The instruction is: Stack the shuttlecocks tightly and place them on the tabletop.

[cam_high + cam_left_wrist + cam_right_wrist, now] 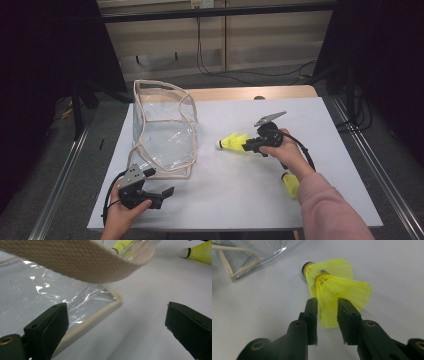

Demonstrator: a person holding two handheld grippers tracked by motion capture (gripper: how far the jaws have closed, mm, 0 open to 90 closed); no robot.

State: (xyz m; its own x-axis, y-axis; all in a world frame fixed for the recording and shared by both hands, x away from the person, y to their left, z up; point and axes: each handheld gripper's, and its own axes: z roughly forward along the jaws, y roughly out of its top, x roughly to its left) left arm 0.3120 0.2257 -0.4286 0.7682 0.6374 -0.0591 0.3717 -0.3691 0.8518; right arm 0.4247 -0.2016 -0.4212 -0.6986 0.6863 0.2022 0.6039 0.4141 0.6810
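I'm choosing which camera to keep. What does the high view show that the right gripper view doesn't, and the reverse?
The high view adds the open left claw beside the bag, and a second shuttlecock by the right forearm. The right gripper view adds close detail: the shuttlecock has its yellow skirt between the jaws of the right claw, and it looks like two nested skirts. Both share that shuttlecock, part of the bag and the white table.

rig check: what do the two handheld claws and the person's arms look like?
Both are black two-jaw units. The left claw and right claw each carry a grey three-cornered plate on top and trail a black cable. The jaws are blocky, with round bolt holes. The right arm wears a pink sleeve; the left forearm is unsleeved.
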